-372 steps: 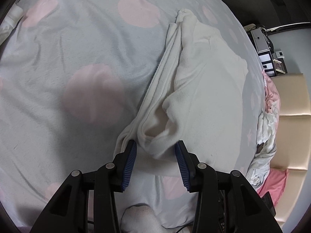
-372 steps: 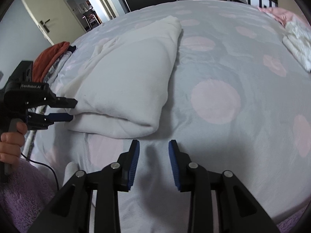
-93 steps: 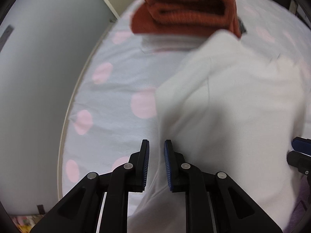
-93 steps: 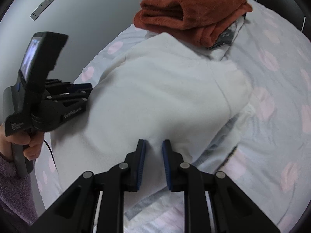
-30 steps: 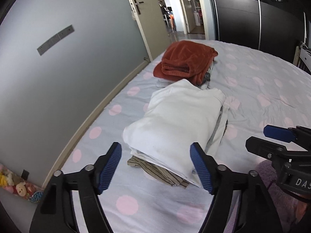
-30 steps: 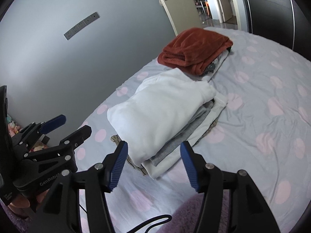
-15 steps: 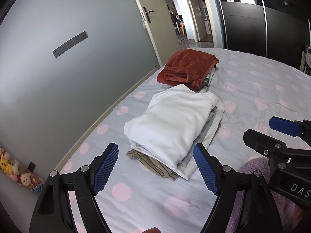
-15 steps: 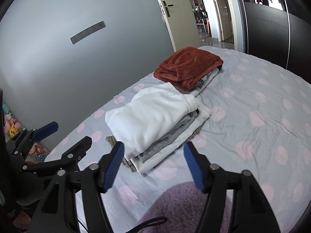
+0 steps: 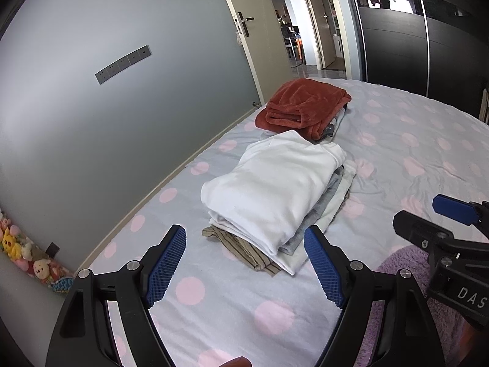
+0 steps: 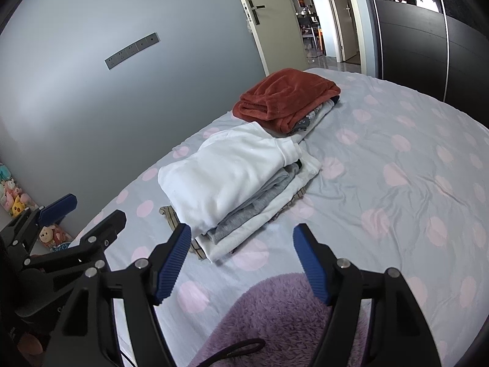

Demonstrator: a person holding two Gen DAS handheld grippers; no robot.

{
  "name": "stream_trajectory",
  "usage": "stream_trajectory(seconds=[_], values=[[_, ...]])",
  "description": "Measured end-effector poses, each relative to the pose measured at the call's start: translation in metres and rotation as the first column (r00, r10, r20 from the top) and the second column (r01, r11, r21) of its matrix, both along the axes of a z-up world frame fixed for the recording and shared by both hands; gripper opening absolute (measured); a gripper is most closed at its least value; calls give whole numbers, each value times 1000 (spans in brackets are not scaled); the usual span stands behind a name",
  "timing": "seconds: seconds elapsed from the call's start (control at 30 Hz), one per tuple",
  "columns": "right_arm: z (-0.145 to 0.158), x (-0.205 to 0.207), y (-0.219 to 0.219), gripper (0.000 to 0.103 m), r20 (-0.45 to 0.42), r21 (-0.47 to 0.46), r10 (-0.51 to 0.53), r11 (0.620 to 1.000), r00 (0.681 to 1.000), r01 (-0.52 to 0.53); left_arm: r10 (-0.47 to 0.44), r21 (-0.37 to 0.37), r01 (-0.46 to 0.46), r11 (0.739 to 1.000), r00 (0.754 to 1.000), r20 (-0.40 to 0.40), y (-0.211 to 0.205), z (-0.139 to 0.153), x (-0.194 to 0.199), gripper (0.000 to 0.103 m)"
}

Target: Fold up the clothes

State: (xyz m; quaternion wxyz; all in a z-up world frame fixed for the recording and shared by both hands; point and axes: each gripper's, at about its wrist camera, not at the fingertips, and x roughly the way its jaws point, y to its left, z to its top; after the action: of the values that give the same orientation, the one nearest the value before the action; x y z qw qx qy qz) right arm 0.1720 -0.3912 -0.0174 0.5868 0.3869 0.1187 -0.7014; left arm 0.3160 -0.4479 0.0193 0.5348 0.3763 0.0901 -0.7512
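On the bed (image 9: 397, 153), a folded white garment (image 9: 275, 183) tops a clothes stack just before the rust-red pile (image 9: 302, 107); left gripper (image 9: 244, 263) and right gripper (image 10: 241, 263) hover nearer, jaws apart, empty.

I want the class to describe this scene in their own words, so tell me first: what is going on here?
A person is folding clothes on a bed with a hand-held gripper in each hand. The folded white garment lies on top of a stack of folded clothes, beside a second stack topped by a rust-red one. The left hand-held gripper and the right hand-held gripper are both open and empty, away from the stack; the right one's jaws have just been opening.
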Motion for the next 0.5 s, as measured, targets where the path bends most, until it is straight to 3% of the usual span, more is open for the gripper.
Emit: stream_trajectory(seconds=[0.5], values=[[-3,8,2,69,2,12,25,1000,1000,-25,2,-9,-2,1000,1000,-3,6,3,1,81]])
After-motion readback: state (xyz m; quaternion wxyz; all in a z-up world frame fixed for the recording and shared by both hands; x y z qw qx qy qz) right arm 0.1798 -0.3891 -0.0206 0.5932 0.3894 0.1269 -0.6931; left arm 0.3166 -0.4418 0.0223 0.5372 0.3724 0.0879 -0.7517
